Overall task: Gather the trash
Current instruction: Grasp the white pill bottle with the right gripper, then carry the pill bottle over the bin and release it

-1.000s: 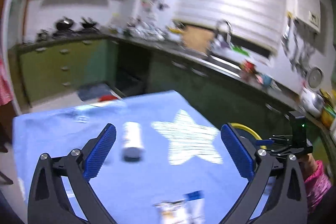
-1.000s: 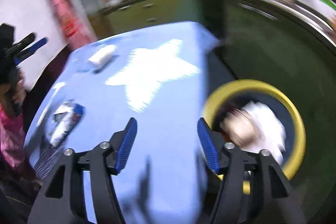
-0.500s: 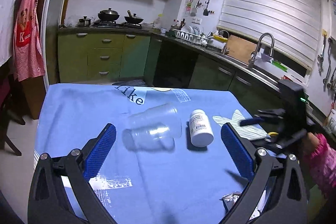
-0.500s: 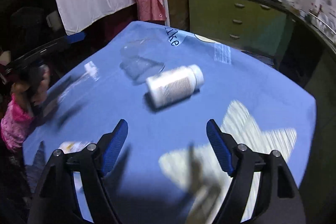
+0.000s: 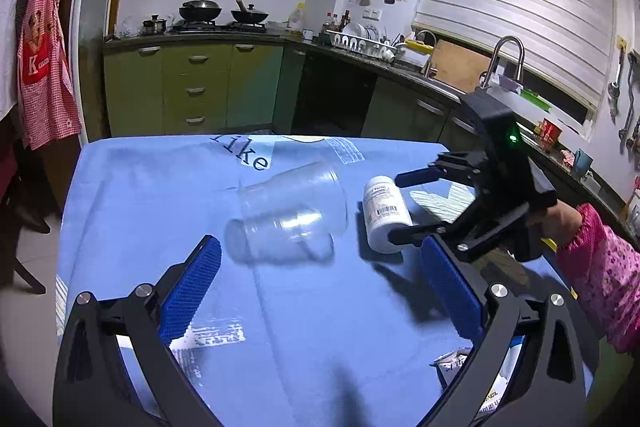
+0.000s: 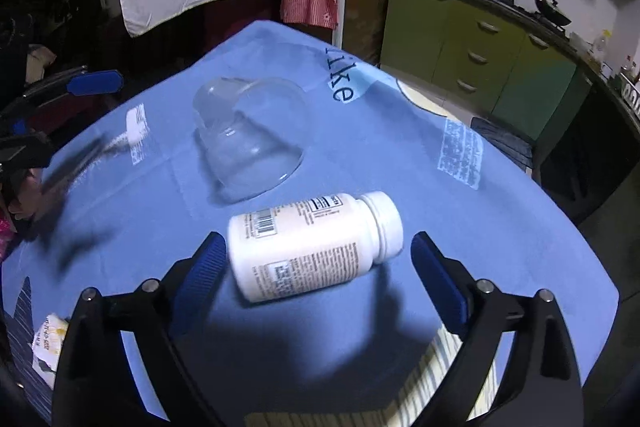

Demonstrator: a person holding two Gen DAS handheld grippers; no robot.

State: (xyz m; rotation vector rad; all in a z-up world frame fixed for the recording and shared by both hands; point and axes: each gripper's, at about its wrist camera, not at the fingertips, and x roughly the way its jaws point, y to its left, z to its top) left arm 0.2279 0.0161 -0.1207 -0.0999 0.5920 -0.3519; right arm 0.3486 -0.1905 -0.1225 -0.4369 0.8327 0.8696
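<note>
In a green-cabinet kitchen, we are working over a blue tablecloth [image 6: 400, 147]. Our right gripper [image 6: 316, 259], jaws just widening, is bracketing the white bottle [image 6: 312, 243] at lower centre, seemingly without contact. Our left gripper [image 5: 316, 275] is hovering wide open, empty, facing the toppled clear cup [image 5: 292, 215] at frame centre.

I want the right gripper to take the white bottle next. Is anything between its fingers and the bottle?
Nothing visible stands in the way. The right gripper is open, its jaws having just been opening, and the white bottle lies on its side on the blue cloth between the fingers. The clear cup lies farther off, apart from the bottle.
</note>
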